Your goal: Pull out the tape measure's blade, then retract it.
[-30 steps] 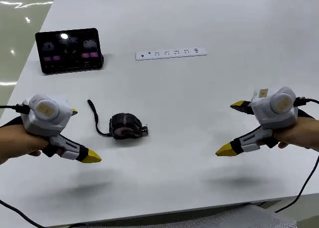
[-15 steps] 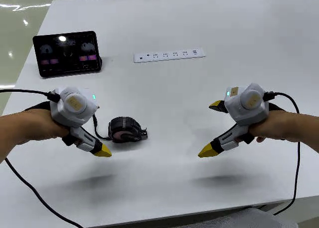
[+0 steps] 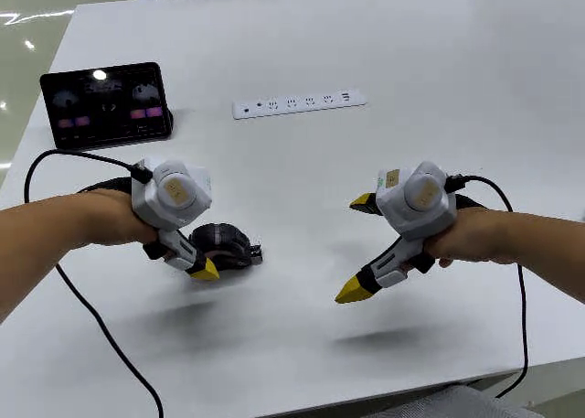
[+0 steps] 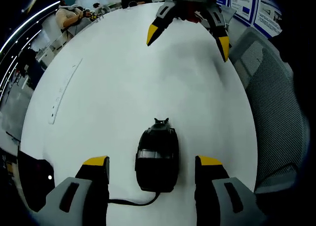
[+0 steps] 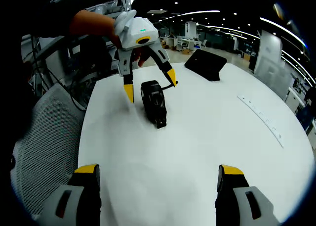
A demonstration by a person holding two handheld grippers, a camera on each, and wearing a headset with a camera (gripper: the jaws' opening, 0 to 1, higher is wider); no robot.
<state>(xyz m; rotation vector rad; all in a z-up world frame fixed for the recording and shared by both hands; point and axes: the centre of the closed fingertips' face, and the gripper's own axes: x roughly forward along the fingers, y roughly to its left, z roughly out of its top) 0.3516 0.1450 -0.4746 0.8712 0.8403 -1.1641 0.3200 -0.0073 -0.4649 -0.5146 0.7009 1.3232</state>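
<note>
From the near edge of the table, your headset looks down. All views share the tape measure: your left gripper view close behind it, your right gripper view facing it from farther off.

Bright, even overhead light; soft shadows on white table; fisheye warping at gripper-view edges.

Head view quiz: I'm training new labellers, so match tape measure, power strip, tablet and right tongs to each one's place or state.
1 tape measure
2 power strip
3 tablet
4 right tongs

A propped up, far left, screen lit
B open, above bare table
C between the open jaws of the left tongs
D flat, far middle of table

Pairs: 1-C, 2-D, 3-A, 4-B
</note>
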